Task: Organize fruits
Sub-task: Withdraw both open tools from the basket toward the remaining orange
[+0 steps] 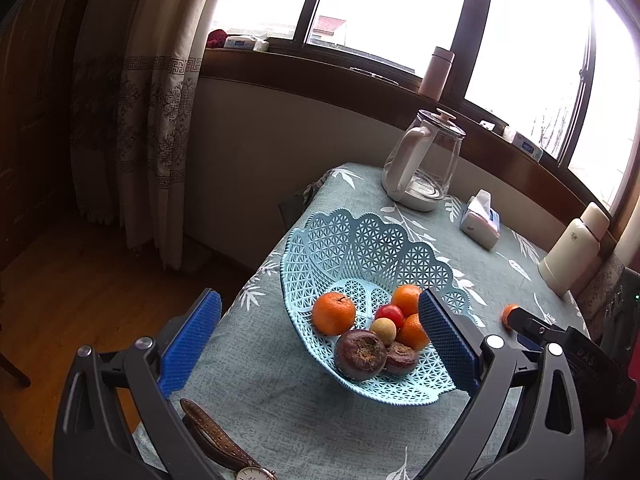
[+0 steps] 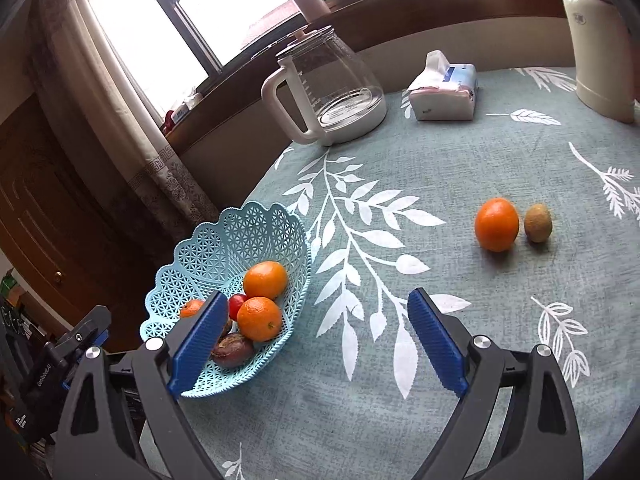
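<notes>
With both grippers' fingers apart and empty, my right gripper (image 2: pixel 316 344) could nudge the orange (image 2: pixel 496 224) at one o'clock into the kiwi (image 2: pixel 538 223).

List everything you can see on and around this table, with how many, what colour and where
basket: 1, light blue, table's left edge
oranges in basket: 3, orange
red fruit: 1, red, mid basket
pale fruit: 1, yellowish, mid basket
dark fruits: 2, purple-brown, basket front
loose orange: 1, orange, on cloth right of basket
kiwi: 1, brown, beside loose orange
kettle: 1, clear and white, table back
tissues: 1 pack, white and blue, right of kettle
flask: 1, cream, back right
bottle: 1, pinkish, windowsill
watch: 1, brown strap, near edge
tablecloth: 1, teal with white leaves
left claw: open, empty
right claw: open, empty
</notes>
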